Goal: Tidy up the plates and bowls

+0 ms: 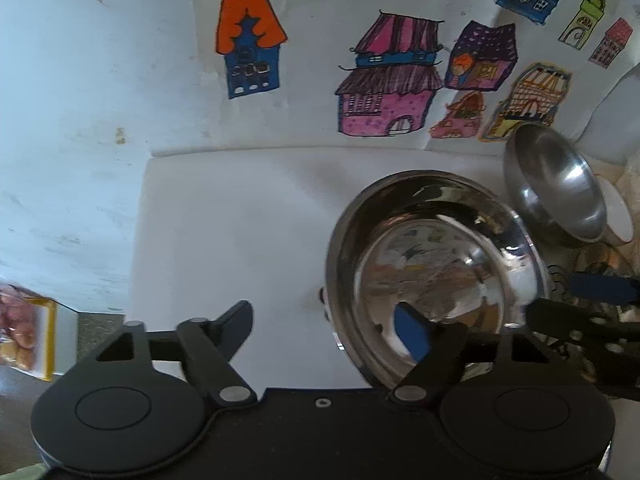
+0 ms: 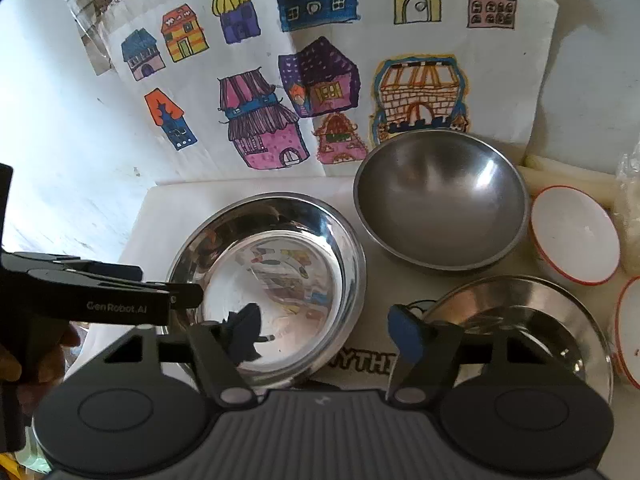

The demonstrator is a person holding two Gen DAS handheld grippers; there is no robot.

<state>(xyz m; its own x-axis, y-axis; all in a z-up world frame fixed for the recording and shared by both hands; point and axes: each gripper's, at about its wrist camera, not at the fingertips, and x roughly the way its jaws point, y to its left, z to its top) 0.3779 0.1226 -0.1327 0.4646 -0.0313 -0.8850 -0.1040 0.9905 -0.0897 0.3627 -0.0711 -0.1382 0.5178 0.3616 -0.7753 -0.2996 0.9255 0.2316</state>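
Note:
A shiny steel deep plate (image 2: 276, 276) sits on the white table, also in the left wrist view (image 1: 436, 272). A dull steel bowl (image 2: 440, 200) stands behind it to the right, seen too in the left wrist view (image 1: 556, 184). A second steel plate (image 2: 520, 320) lies front right. Two white bowls with red rims (image 2: 576, 236) sit at the far right. My left gripper (image 1: 324, 328) is open, its right finger over the shiny plate's near rim. It shows in the right wrist view (image 2: 176, 296) at the plate's left rim. My right gripper (image 2: 324, 336) is open and empty, straddling the shiny plate's near right rim.
A paper sheet of coloured house drawings (image 2: 304, 80) hangs on the wall behind the table. A yellow-edged packet (image 1: 24, 332) lies off the table's left edge. White cloth or plastic (image 2: 632, 200) is at the far right. Printed black lettering (image 2: 368, 364) shows on the table between the plates.

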